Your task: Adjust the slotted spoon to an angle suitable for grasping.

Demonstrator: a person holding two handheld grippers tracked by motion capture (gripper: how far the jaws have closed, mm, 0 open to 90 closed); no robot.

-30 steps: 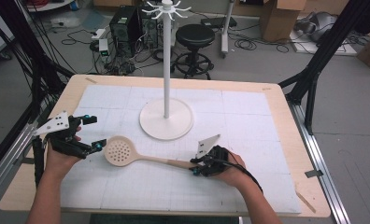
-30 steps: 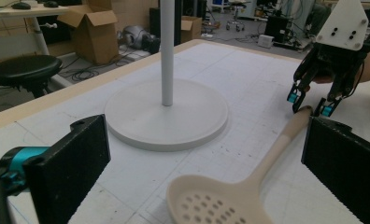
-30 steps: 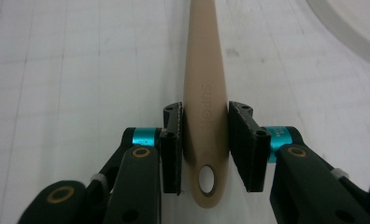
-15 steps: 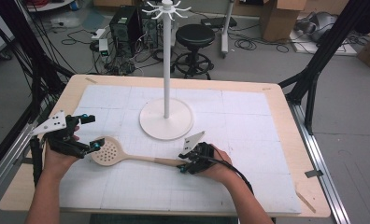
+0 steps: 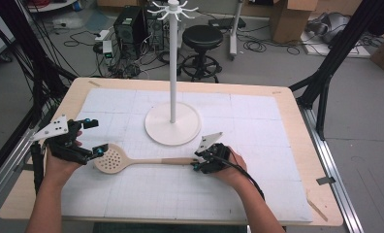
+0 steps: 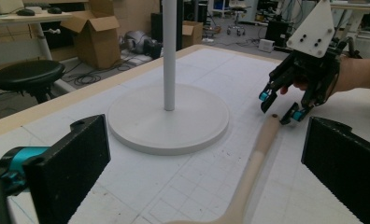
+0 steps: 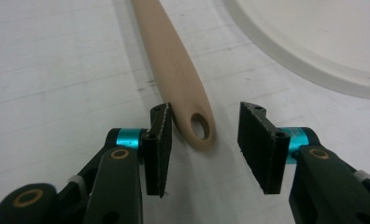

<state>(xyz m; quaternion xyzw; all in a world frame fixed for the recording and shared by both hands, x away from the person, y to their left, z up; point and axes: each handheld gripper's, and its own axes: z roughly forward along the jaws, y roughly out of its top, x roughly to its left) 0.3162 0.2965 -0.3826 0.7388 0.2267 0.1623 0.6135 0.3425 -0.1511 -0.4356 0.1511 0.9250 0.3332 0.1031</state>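
So the slotted spoon [image 5: 132, 160] is lying flat on the white gridded mat that covers the surface [image 5: 287, 104], in front of the white stand [image 5: 173, 87] with the round base, the one with little hooks at the top of its pole. The perforated round head of the spoon points toward the person's left, and the long tan handle runs off toward the right. The right hand-held gripper [image 5: 203, 165] is down at the very end of that handle. In the right gripper view its jaws sit on either side of the handle tip, the bit with the hanging hole in it, and they're spread apart. One jaw pad looks like it's right up against the handle's edge and the other has a clear gap, so it's released, not squeezing anything. The left hand-held gripper [image 5: 92, 138] is over by the spoon's head, just beside its rim in the high view. Its jaws are spread wide too, nothing between them, and in the left gripper view you can see the handle running away between the two black pads toward the other gripper. I can't tell whether the lower left jaw actually touches the spoon head or just sits close to it. The stand's base is near the handle but not touching it.
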